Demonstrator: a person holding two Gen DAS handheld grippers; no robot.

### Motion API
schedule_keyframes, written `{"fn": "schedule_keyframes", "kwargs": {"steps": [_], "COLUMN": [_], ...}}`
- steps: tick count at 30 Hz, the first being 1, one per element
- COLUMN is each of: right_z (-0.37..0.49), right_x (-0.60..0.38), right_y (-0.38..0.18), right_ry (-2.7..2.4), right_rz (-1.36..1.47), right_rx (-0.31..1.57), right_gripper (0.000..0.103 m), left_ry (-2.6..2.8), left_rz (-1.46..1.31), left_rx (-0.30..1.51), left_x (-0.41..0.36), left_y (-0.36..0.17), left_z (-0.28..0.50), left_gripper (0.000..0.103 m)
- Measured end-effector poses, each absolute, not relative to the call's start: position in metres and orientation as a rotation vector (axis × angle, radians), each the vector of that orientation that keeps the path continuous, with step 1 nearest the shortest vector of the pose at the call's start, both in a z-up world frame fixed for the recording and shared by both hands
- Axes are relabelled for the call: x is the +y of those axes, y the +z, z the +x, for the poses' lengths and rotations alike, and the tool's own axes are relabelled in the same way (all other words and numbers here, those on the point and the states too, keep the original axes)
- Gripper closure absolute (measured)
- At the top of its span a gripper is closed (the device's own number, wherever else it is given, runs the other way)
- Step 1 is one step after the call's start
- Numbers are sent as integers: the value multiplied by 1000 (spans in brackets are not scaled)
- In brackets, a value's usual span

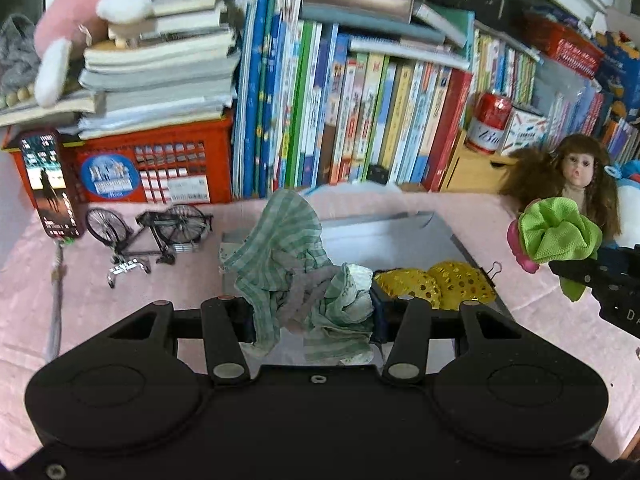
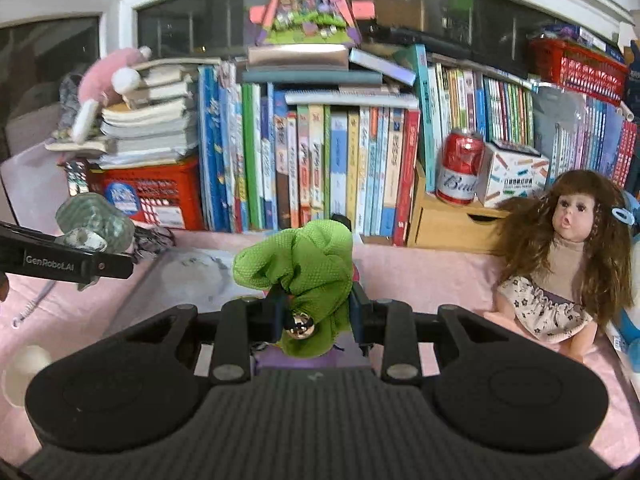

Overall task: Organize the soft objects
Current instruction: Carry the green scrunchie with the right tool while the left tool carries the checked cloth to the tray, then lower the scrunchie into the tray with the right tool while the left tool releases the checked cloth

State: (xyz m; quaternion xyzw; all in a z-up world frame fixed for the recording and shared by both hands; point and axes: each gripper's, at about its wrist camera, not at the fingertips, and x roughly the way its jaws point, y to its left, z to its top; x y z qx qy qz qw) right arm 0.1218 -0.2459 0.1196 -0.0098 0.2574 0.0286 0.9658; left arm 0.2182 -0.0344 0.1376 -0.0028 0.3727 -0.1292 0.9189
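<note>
I had both grippers loaded at that moment. The left gripper (image 1: pixel 312 312) was pinching a bunched green-striped cloth (image 1: pixel 288 256), which rose in a loose peak above the jaws and hung over the near end of the grey box (image 1: pixel 400 236) on the pink surface (image 1: pixel 120 280). Two gold sequinned pieces (image 1: pixel 436 284) already lay in the near right corner of that box, touching each other, so I judged it to be the collecting place. The right gripper (image 2: pixel 316 312) was clamped on a green mesh scrunchie (image 2: pixel 304 272), with something pink or purple tucked under it (I could not tell what it was from either view). From the left camera that scrunchie sat off to the right of the box, in front of the long-haired doll (image 1: pixel 580 184).

To do this step well, I wanted the cloth carried farther over the box's open middle before letting go, since a trailing corner drooped below the jaws and could have draped over the near wall. I would have lowered it until the bundle rested inside, then spread the jaws fully so no fold snagged on a pad. The model bicycle (image 1: pixel 152 236) stood well left of the box and needed no care.
</note>
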Motion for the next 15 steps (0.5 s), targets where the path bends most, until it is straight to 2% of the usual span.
{"fn": "schedule_keyframes", "kwargs": {"steps": [9,15], "right_z": [146,158], "right_x": [-259,-254], "right_y": [85,73], "right_ry": [87,114], "right_rz": [26,33], "right_rx": [738,785], "right_gripper": [67,66], "left_ry": [-246,-217], "left_rz": [-60,-82], "left_rx": [924,983], "left_x": [-32,-32], "left_y": [108,92], "left_z": [247,262], "left_gripper": [56,56]}}
